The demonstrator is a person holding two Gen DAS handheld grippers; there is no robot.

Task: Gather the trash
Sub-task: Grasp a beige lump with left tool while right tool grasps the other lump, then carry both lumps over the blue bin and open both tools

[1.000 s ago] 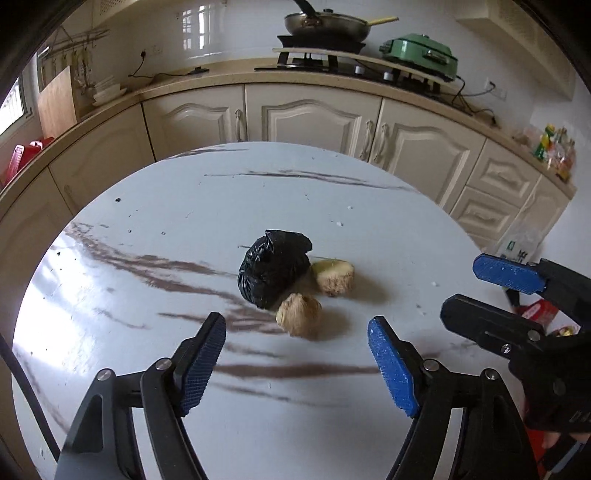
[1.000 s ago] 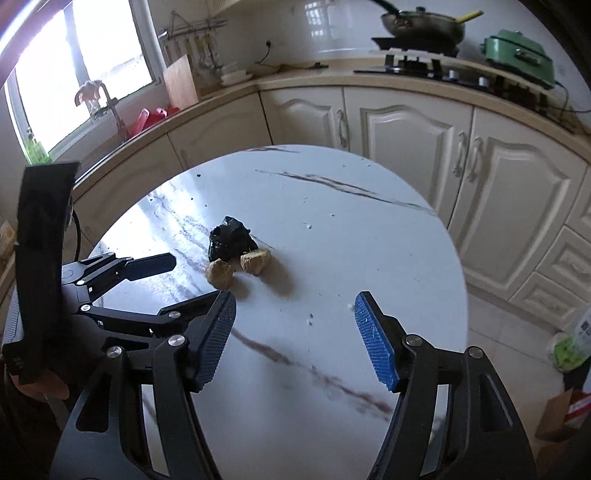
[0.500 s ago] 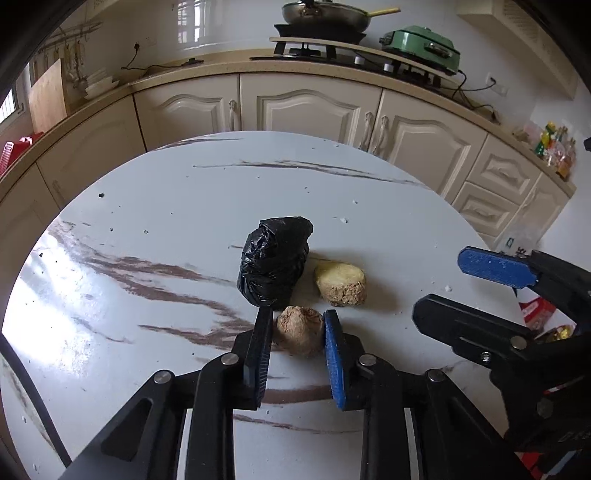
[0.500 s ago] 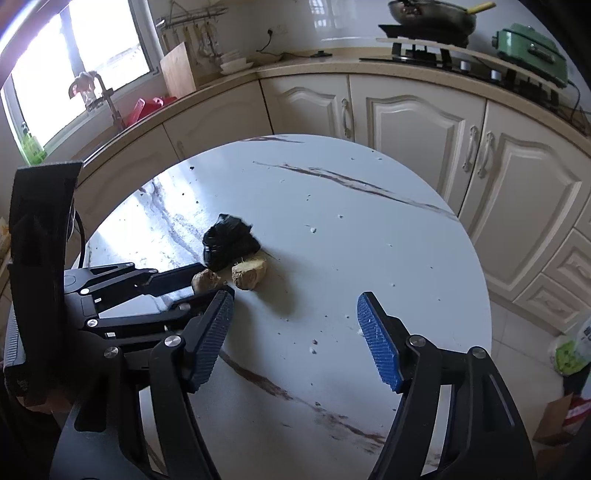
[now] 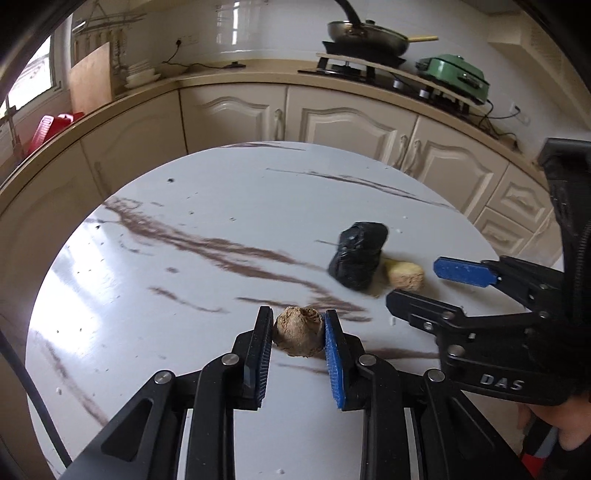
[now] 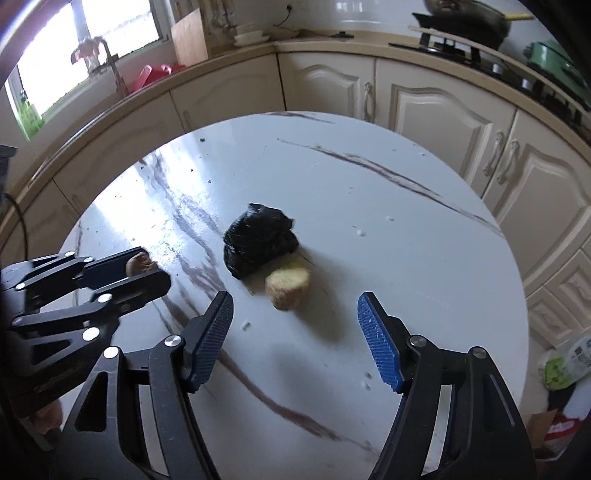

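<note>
On the round white marble table [image 5: 177, 302] lies a crumpled black bag [image 5: 356, 260] [image 6: 258, 240], and a yellowish lump [image 5: 405, 275] [image 6: 288, 288] touches its near side. My left gripper [image 5: 297, 312] is shut on a second, brown lump [image 5: 298, 332], held just above the table to the left of the bag. In the right wrist view that gripper [image 6: 146, 266] shows at the left edge, with the brown lump [image 6: 138, 263] between its fingers. My right gripper [image 6: 294, 297] [image 5: 415, 282] stands open, its jaws either side of the yellowish lump but apart from it.
Small crumbs dot the table. Cream cabinets [image 6: 424, 110] curve around behind it, under a counter bearing a wok [image 5: 365, 35] and a green appliance [image 5: 454, 72]. Bags and a box [image 6: 561, 365] sit on the floor past the table's right edge.
My left gripper closed on the brown lump and carried it left, away from the bag. My right gripper came in closer to the yellowish lump, still open.
</note>
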